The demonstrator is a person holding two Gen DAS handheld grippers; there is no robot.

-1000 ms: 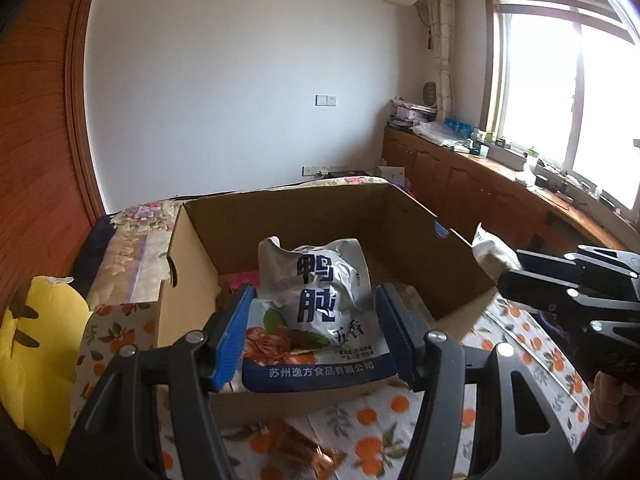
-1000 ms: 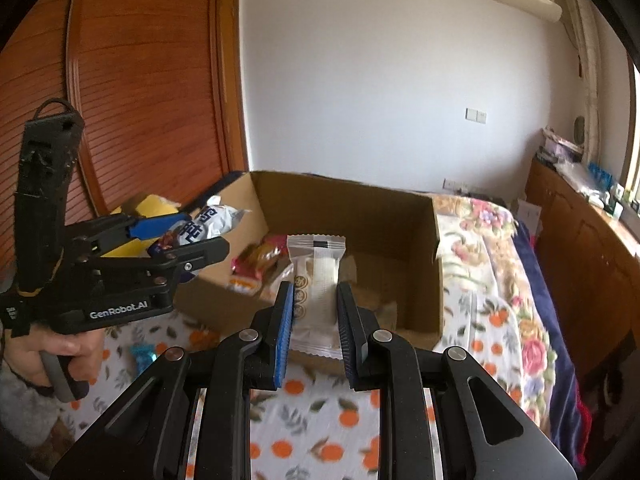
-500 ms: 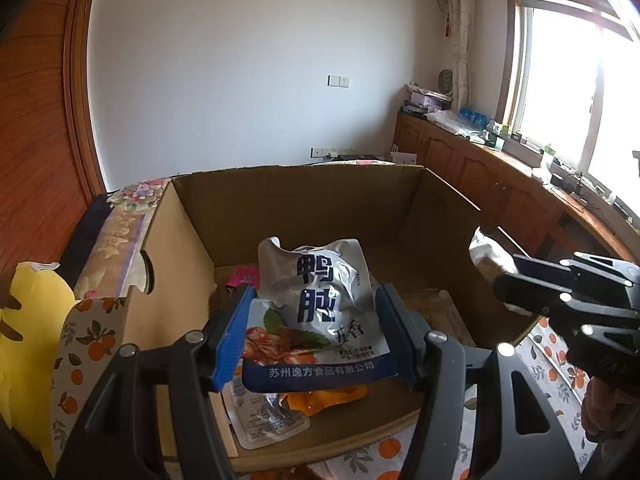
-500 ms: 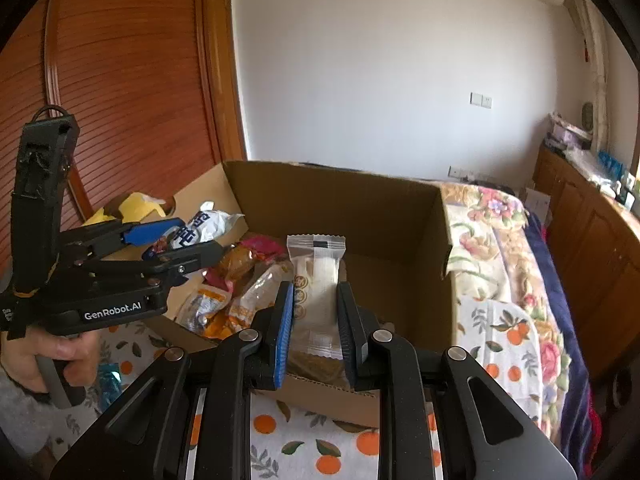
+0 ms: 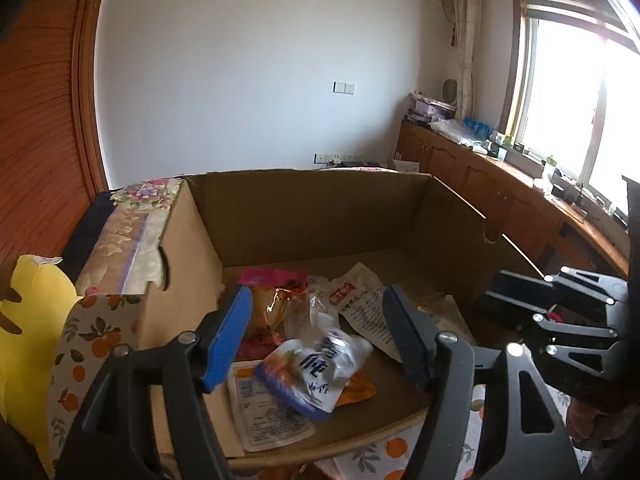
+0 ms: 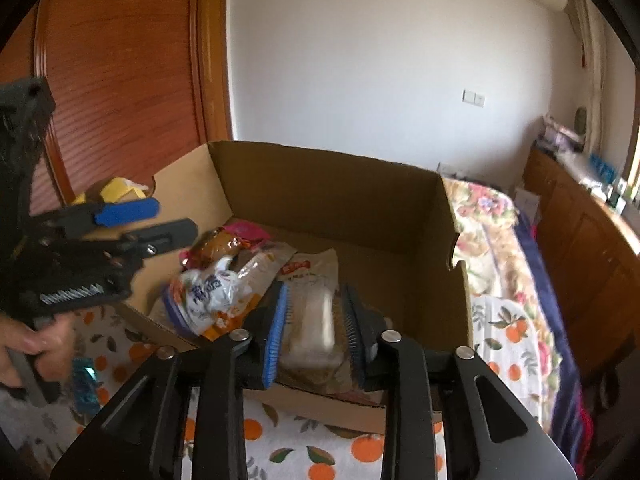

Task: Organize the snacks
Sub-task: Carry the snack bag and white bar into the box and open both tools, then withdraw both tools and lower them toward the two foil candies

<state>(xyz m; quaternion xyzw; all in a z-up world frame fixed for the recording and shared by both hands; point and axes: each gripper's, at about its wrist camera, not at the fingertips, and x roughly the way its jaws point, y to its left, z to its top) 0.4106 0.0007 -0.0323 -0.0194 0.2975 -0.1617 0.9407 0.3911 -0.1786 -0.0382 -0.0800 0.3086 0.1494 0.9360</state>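
Note:
An open cardboard box (image 5: pixel 320 216) holds several snack packets. In the left wrist view my left gripper (image 5: pixel 316 320) hangs over its near left corner, jaws opening, with nothing pressed between them. The white and blue snack bag (image 5: pixel 316 364) lies blurred below it on the other packets. In the right wrist view my right gripper (image 6: pixel 316 328) is over the box's (image 6: pixel 340 200) near edge, jaws opening. A white snack packet (image 6: pixel 312 324) sits blurred and loose between the pads. The left gripper (image 6: pixel 132 224) and the bag (image 6: pixel 208 296) show at the left.
The box stands on an orange-patterned cloth (image 6: pixel 320 452). A small blue-wrapped candy (image 6: pixel 84 380) lies on the cloth by the person's hand (image 6: pixel 24 344). A yellow cushion (image 5: pixel 24 320) is at the left, floral bedding (image 6: pixel 488 216) at the right, wooden cabinets (image 5: pixel 480 176) beyond.
Both grippers came forward and down over the box. The left one let go of the white and blue bag, which dropped in. The right jaws parted and the white packet slipped lower.

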